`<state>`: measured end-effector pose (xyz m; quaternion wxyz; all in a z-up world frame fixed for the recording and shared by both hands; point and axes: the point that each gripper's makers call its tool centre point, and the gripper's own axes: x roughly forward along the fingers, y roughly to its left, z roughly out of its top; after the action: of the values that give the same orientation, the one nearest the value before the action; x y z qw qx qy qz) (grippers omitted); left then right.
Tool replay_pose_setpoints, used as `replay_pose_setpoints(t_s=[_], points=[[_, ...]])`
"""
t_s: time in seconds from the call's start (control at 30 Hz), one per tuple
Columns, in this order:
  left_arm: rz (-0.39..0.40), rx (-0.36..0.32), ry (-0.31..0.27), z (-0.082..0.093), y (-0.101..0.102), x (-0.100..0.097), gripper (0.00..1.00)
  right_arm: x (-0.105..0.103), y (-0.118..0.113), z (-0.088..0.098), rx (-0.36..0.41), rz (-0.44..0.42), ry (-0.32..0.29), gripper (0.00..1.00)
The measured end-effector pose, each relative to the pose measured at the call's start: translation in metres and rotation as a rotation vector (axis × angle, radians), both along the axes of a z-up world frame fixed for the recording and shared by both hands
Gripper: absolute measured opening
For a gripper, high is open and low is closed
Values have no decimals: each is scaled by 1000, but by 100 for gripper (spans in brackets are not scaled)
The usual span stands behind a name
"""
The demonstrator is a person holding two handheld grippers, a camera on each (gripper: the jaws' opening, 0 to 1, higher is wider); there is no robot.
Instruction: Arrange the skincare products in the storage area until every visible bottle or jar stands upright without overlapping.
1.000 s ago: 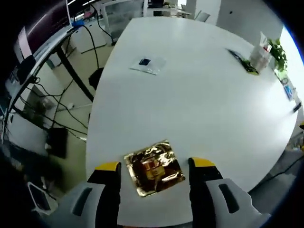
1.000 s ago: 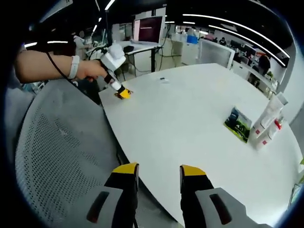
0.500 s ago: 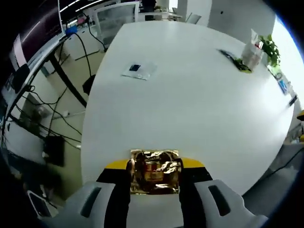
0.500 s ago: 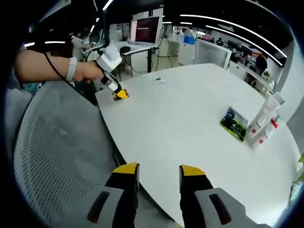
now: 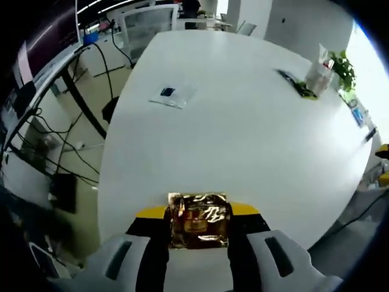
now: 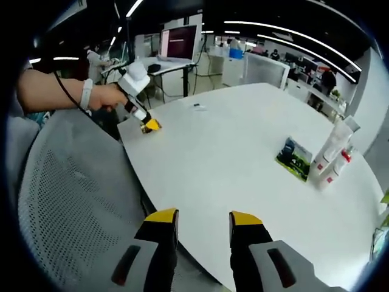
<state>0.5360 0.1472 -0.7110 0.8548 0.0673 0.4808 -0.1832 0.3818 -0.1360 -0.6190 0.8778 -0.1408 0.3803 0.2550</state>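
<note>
A crinkled gold foil sachet (image 5: 199,220) is pinched between my left gripper's (image 5: 198,213) yellow-tipped jaws near the edge of the white table (image 5: 243,121). Seen from the right gripper view, that left gripper (image 6: 149,125) hangs at the table's far left corner, held by a person's hand (image 6: 100,95). My right gripper (image 6: 199,218) stands open over the table's near edge with nothing between its jaws. White skincare tubes (image 6: 333,155) stand upright at the far right beside a green packet (image 6: 293,158). The same tubes (image 5: 317,72) and packet (image 5: 293,84) appear far off in the left gripper view.
A flat clear sachet (image 5: 171,95) with a dark label lies on the table's far left part. A grey mesh chair back (image 6: 67,201) stands left of the table. A potted plant (image 5: 341,67) sits behind the tubes. Cables and desk legs lie on the floor (image 5: 67,152) to the left.
My left gripper has shut on the gold sachet, which lay loose between its open jaws one second ago. The right gripper has stayed open; its view has shifted slightly.
</note>
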Motion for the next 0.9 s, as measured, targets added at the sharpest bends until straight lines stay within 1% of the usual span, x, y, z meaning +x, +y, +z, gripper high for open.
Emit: replay_pose_setpoints(t_s=[0.07, 0.1, 0.13, 0.17, 0.2, 0.23, 0.27, 0.3, 0.33, 0.37, 0.4, 0.43, 0.47, 0.5, 0.53, 0.57, 0.6, 0.67, 0.7, 0.77, 0.8, 0.9], points=[[5, -28, -7, 6, -3, 0, 33, 0, 1, 0, 3, 2, 0, 28], [3, -41, -16, 9, -5, 1, 27, 0, 1, 0, 2, 4, -1, 28], [-37, -66, -10, 15, -11, -2, 4, 0, 1, 0, 1, 7, -1, 28], [-27, -86, 2, 19, -16, -6, 7, 0, 1, 0, 2, 7, 0, 28], [-5, -74, -27, 21, -12, -2, 3, 0, 2, 0, 2, 8, 0, 28], [-23, -87, -36, 25, -15, -2, 2, 0, 2, 0, 2, 10, 1, 28], [-15, -108, -37, 24, -17, -1, 9, 0, 2, 0, 2, 10, 1, 28], [6, -147, 9, 20, -21, -6, 17, 0, 2, 0, 2, 11, 0, 28], [9, -150, 27, 18, -20, -7, 24, -1, 2, 0, 2, 11, 0, 28], [-10, -140, 33, 21, -17, -7, 30, -1, 2, 0, 1, 11, -1, 28], [-13, -134, 32, 24, -15, -6, 31, -1, 2, 0, 0, 10, -2, 28], [-35, -106, -17, 33, -7, 1, 30, 0, 1, 0, 0, 6, -3, 28], [-21, -99, -36, 40, 0, 5, 29, 0, 1, 0, 1, 2, -5, 28], [14, -100, -40, 47, 11, 11, 29, 0, 0, 1, 1, 0, -7, 28], [34, -115, -53, 53, 18, 16, 31, 0, 0, 1, 3, -4, -8, 28], [61, -117, -74, 59, 27, 23, 35, 0, 0, 1, 4, -5, -8, 28], [73, -106, -84, 63, 36, 27, 38, 1, -1, 1, 3, -6, -9, 28], [90, -93, -71, 65, 52, 32, 44, 1, 0, 2, 1, -3, -13, 28], [83, -88, -70, 64, 55, 33, 46, 1, 0, 2, 3, -2, -13, 28], [50, -42, -76, 59, 63, 36, 50, 1, 1, 2, 0, 3, -13, 28], [19, -17, -42, 52, 65, 31, 51, 1, 2, 2, 4, 4, -13, 28], [-35, 9, 7, 34, 64, 22, 59, 1, 1, 3, 4, 1, -15, 28]])
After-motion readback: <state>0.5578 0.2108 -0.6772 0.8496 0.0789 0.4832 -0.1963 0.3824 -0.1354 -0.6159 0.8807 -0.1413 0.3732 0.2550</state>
